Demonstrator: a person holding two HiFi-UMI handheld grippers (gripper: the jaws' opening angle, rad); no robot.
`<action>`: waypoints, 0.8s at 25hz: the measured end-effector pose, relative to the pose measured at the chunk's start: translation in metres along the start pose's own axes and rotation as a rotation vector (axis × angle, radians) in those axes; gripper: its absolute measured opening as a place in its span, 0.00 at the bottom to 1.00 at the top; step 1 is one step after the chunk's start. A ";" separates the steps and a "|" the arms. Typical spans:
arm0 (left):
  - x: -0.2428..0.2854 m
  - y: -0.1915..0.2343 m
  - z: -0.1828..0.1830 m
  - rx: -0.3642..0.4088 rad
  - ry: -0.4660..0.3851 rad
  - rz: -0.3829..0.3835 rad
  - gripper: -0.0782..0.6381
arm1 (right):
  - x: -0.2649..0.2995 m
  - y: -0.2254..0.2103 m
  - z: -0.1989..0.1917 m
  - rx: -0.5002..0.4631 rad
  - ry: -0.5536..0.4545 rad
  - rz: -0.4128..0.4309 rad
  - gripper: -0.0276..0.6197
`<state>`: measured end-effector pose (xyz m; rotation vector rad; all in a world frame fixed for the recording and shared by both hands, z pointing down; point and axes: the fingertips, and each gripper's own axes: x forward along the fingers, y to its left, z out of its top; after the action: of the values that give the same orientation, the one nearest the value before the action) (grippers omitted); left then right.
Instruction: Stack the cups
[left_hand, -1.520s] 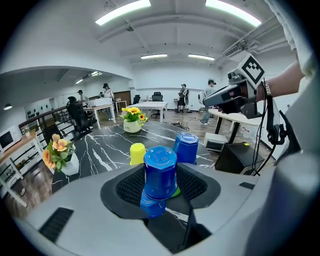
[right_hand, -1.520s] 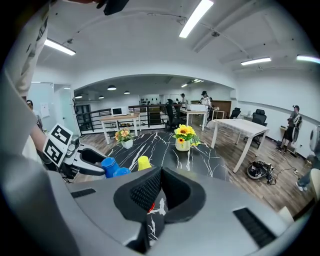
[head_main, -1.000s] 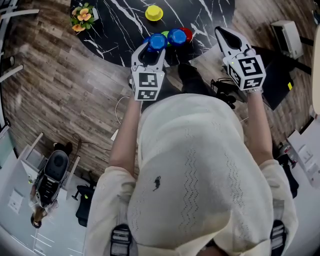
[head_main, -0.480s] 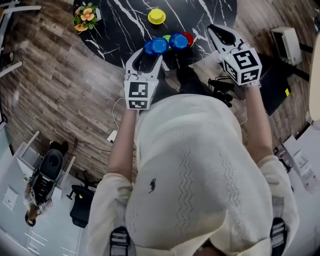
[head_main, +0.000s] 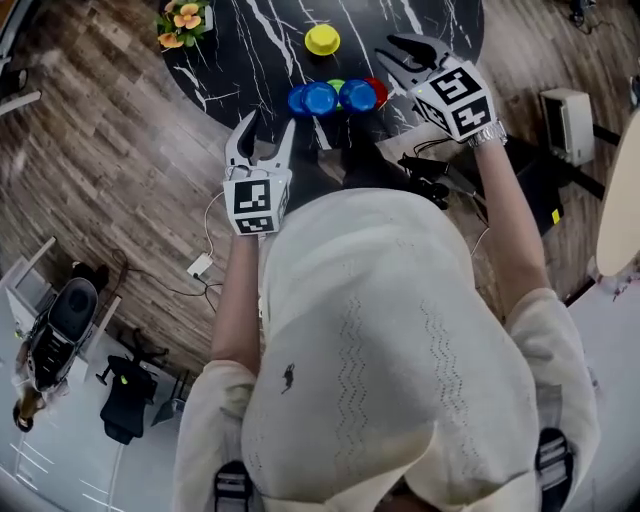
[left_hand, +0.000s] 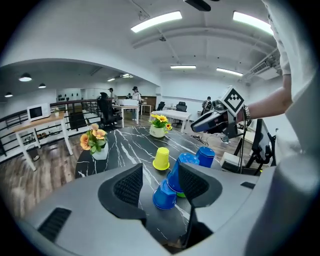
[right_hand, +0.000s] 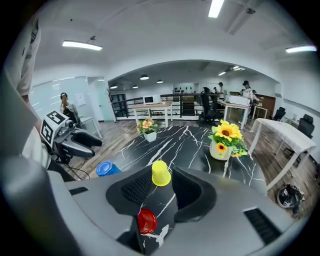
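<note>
Upside-down cups cluster at the near edge of the black marble table (head_main: 250, 40): three blue cups (head_main: 320, 97), a red cup (head_main: 377, 92) and a green one (head_main: 336, 85) half hidden behind them. A yellow cup (head_main: 322, 39) stands apart, farther in. My left gripper (head_main: 262, 138) hangs open off the table's edge, short of the blue cups, with nothing in it. In the left gripper view a short blue cup (left_hand: 164, 196) and a taller blue stack (left_hand: 181, 172) lie beyond its jaws. My right gripper (head_main: 403, 55) is beside the red cup (right_hand: 146, 221), its jaws opening and empty.
A pot of orange flowers (head_main: 185, 22) stands at the table's left rim, and a white vase of sunflowers (right_hand: 223, 141) farther back. Wooden floor with cables (head_main: 205, 265) lies below the left gripper. Dark equipment (head_main: 430, 180) sits on the floor under the right arm.
The left gripper has let go of a blue cup and drawn back to the left, off the table. The right gripper has swung in over the table's edge and its jaws have parted.
</note>
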<state>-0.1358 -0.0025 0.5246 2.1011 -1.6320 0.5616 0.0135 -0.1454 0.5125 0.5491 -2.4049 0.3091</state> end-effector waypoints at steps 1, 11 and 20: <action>-0.002 0.003 0.001 -0.012 -0.003 0.020 0.45 | 0.008 0.000 0.001 -0.020 0.017 0.027 0.27; -0.027 0.015 -0.003 -0.147 -0.012 0.200 0.45 | 0.082 0.005 -0.010 -0.158 0.155 0.205 0.39; -0.046 0.017 -0.014 -0.185 -0.011 0.308 0.45 | 0.124 0.013 -0.027 -0.224 0.203 0.250 0.42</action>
<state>-0.1636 0.0388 0.5121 1.7370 -1.9490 0.4725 -0.0654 -0.1626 0.6117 0.1099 -2.2716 0.1878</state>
